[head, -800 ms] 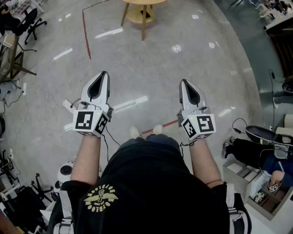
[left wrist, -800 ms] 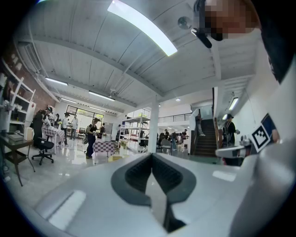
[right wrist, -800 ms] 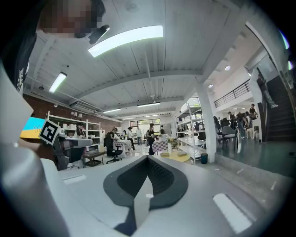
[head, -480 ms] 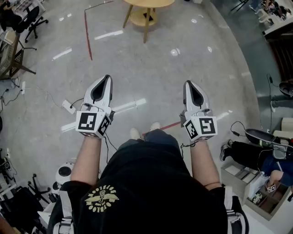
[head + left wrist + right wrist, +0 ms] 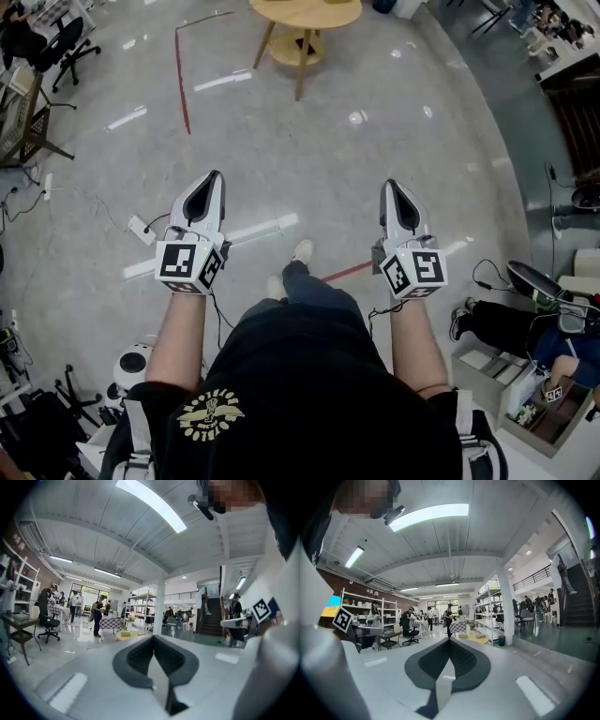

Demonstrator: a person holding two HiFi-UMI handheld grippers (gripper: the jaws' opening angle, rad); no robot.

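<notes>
I hold both grippers out in front of me at waist height over a polished grey floor. The left gripper is shut and holds nothing; in the left gripper view its jaws meet at the tip. The right gripper is shut and empty too, its pads pressed together in the right gripper view. Each carries a white cube with square markers at my wrist. Nothing is within reach of either one. The round wooden table stands well ahead of both.
A red tape line runs along the floor at the left. Office chairs and cables sit at the far left. A person sits by boxes at the lower right. Shelving, a white column and people fill the hall ahead.
I have stepped forward: the round table and red tape line sit lower in the head view, and one foot now leads. Both grippers stay shut, side by side.
</notes>
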